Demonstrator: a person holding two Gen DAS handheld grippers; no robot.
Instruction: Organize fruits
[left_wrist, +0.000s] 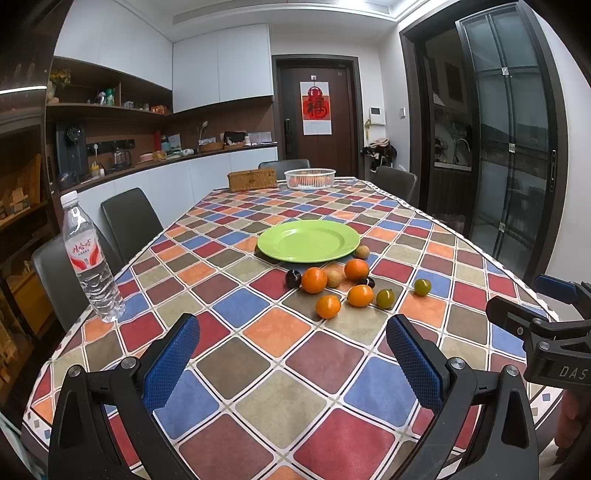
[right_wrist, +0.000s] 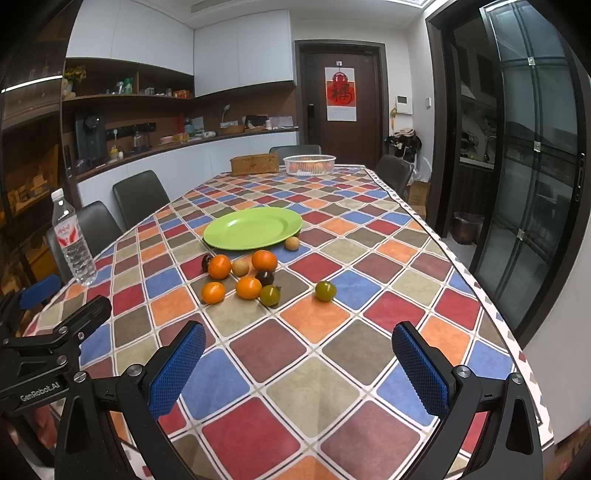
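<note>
Left wrist view
Left gripper: the left gripper (left_wrist: 291, 354) has its jaws spread wide with nothing between them, held above the checked tablecloth (left_wrist: 258, 398) at the near end of the table.
Fruit: a loose cluster lies at 12 o'clock from the gripper, well apart from it, all on the cloth.
Plate: the green plate (left_wrist: 308, 240) sits bare just beyond the cluster; a small tan fruit (left_wrist: 362, 252) lies just beside its rim at 4 o'clock.
Look of the fruit: four oranges (left_wrist: 314, 280), smooth and bright; two dark plums (left_wrist: 293, 278); two green tomatoes (left_wrist: 385, 298); all small, round and likely to roll.
Other things: a water bottle (left_wrist: 90, 266) stands at 10 o'clock; a white basket (left_wrist: 310, 178) and a wicker box (left_wrist: 252, 179) sit at the far end.

Right wrist view
Right gripper: the right gripper (right_wrist: 299, 360) is likewise wide open and empty, above the cloth.
Fruit: the cluster lies at 11 o'clock; one green tomato (right_wrist: 325, 290) sits apart from the rest at 12 o'clock, nearest this gripper.
Plate: empty, beyond the fruit (right_wrist: 253, 227).

Step in hand: by my reading, the very start; no fruit has been picked up and nothing is on the plate.
Next move: probably reaching forward and down over one fruit, with the jaws either side of it, closing gently, then carrying it to the plate.
</note>
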